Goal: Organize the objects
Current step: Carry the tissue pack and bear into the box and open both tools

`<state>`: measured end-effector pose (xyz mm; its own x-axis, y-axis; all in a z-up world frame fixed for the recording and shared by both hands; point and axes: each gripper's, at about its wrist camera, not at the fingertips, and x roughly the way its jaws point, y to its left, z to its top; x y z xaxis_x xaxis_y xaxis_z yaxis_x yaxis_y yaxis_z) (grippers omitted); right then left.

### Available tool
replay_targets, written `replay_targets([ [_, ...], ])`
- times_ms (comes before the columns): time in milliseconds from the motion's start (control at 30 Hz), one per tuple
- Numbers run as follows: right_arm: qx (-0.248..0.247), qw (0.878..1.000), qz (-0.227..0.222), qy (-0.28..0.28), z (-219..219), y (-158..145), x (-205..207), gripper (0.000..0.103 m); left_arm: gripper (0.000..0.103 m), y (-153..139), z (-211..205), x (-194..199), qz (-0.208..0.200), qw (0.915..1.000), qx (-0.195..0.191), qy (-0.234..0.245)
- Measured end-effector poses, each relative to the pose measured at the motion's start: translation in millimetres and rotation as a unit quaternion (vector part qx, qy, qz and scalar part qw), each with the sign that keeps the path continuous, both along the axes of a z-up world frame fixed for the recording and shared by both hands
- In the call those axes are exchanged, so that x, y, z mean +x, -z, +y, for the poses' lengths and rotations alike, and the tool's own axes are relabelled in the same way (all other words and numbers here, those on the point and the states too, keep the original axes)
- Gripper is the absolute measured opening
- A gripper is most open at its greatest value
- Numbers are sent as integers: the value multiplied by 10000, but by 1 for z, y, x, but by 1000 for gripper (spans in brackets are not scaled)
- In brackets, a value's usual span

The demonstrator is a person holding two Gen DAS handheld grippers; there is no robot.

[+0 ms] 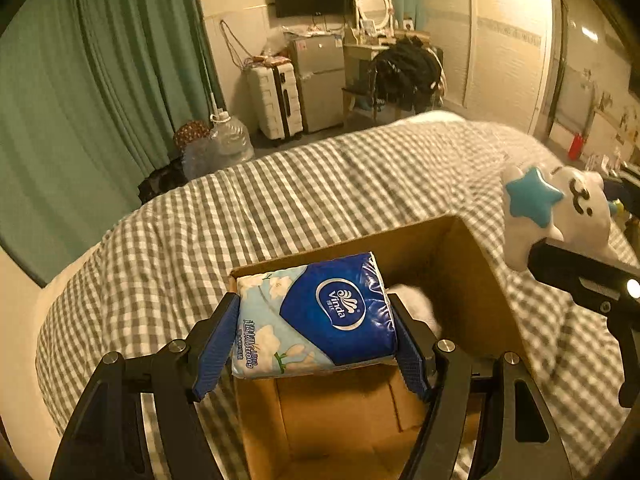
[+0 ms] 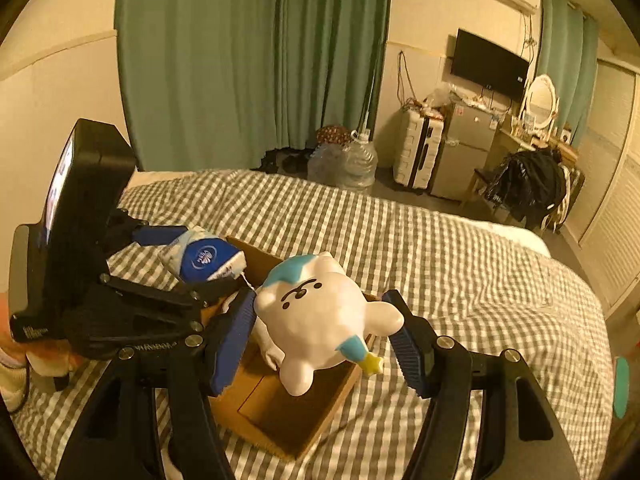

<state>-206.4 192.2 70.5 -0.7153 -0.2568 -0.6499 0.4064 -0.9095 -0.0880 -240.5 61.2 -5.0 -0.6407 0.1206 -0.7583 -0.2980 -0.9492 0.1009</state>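
Observation:
My left gripper (image 1: 314, 334) is shut on a blue Vinda tissue pack (image 1: 316, 316) and holds it over the open cardboard box (image 1: 480, 264) on the bed. In the right wrist view the pack (image 2: 204, 258) hangs above the box's far left edge. My right gripper (image 2: 324, 332) is shut on a white plush toy (image 2: 320, 316) with blue star marks, held above the box (image 2: 296, 416). The toy also shows at the right of the left wrist view (image 1: 560, 208). Something white (image 1: 416, 304) lies inside the box.
The box sits on a bed with a grey checked cover (image 2: 460, 264). Beyond the bed are green curtains (image 2: 248, 60), water jugs (image 2: 352, 164), a white suitcase (image 2: 416, 152), a small fridge (image 2: 464, 152) and a chair with dark clothes (image 2: 528, 184).

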Motion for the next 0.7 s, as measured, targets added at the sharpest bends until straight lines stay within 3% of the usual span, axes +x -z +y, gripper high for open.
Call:
replay_targets([
  [267,-79,9993,-367,64,4,40,-50,64,73,34,6,-23,-194,9996,25,181],
  [467,214,9980,-596,31,-4,67,-68,64,73,46,4,-28,-297,9991,186,221],
  [700,181,9958,-901,10,-4,86,-79,65,73,58,4,-27,-440,9983,278,263],
])
